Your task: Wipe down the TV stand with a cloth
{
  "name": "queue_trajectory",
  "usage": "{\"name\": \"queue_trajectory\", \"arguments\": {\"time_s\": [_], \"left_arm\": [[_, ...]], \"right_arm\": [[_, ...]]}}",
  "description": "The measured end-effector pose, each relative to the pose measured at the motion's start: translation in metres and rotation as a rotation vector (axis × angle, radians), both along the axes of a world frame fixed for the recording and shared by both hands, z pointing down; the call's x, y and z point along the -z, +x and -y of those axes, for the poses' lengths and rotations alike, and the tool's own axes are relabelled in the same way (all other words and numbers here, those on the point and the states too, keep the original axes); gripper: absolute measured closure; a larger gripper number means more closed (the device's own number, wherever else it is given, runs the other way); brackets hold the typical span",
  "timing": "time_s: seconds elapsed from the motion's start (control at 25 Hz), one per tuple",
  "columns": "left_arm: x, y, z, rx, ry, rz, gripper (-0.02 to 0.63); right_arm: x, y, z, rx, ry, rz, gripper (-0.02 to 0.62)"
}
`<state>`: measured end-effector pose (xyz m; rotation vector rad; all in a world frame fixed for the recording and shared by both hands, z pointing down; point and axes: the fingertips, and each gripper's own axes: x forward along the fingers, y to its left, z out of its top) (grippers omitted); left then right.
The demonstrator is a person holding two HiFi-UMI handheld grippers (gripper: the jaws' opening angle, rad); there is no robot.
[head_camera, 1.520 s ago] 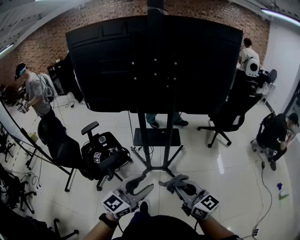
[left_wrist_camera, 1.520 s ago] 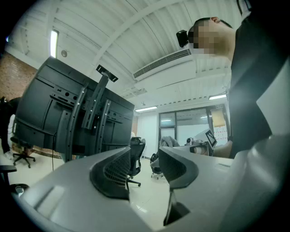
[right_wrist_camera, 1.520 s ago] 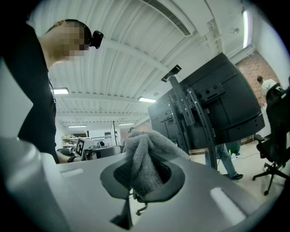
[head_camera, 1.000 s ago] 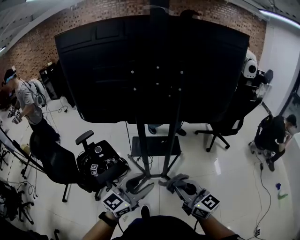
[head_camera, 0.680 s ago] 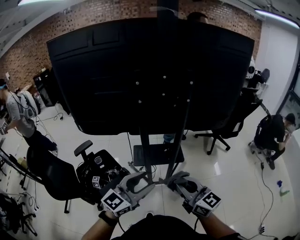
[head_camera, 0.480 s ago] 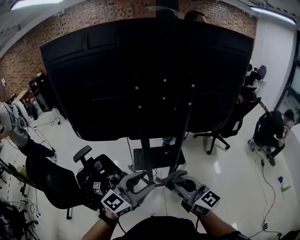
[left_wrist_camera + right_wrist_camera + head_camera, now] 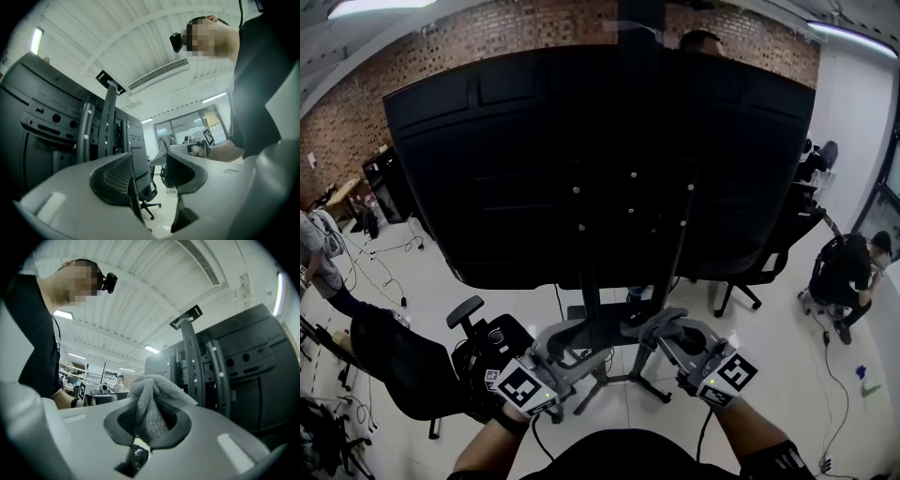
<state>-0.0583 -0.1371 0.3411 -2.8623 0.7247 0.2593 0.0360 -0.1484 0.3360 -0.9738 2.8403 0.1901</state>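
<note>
Behind the big black TV (image 7: 534,159), near the upright posts of the TV stand (image 7: 592,292), the right gripper (image 7: 148,426) is closed on a grey cloth (image 7: 151,403), which is bunched between its jaws. The left gripper (image 7: 149,168) has just been opening; its jaws stand apart, with nothing between them, close beside the right one.

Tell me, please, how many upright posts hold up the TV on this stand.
2. The left post stands just left of centre, and the right post slants just right of it. Both run up the TV back. No third shows.
</note>
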Motion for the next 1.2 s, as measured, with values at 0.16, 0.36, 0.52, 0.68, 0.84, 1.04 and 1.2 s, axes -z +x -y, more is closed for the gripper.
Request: {"name": "queue_trajectory", "arguments": {"time_s": [0.16,0.36,0.52,0.68,0.84,1.04,1.2], "left_arm": [[0.049,-0.001,0.018,0.011,0.085,-0.004,0.356],[0.124,0.005,0.032,-0.003,0.195,-0.041,0.351],[0.167,0.015,0.038,-0.031,0.253,-0.009,0.348],[0.208,0.026,0.048,-0.022,0.328,0.010,0.347],[0.257,0.023,0.067,0.010,0.383,0.029,0.342],[0.301,0.022,0.094,0.046,0.387,0.043,0.328],[0.322,0.023,0.115,0.069,0.405,0.054,0.314]], "right_arm": [[0.050,-0.002,0.016,0.017,0.135,-0.078,0.578],[0.118,-0.006,0.041,0.043,0.290,-0.138,0.577],[0.168,-0.004,0.069,0.012,0.373,-0.164,0.577],[0.226,0.012,0.098,-0.041,0.414,-0.166,0.577],[0.286,0.018,0.128,-0.112,0.435,-0.179,0.575],[0.356,0.013,0.154,-0.212,0.573,-0.316,0.575],[0.397,0.003,0.172,-0.270,0.632,-0.432,0.575]]}}
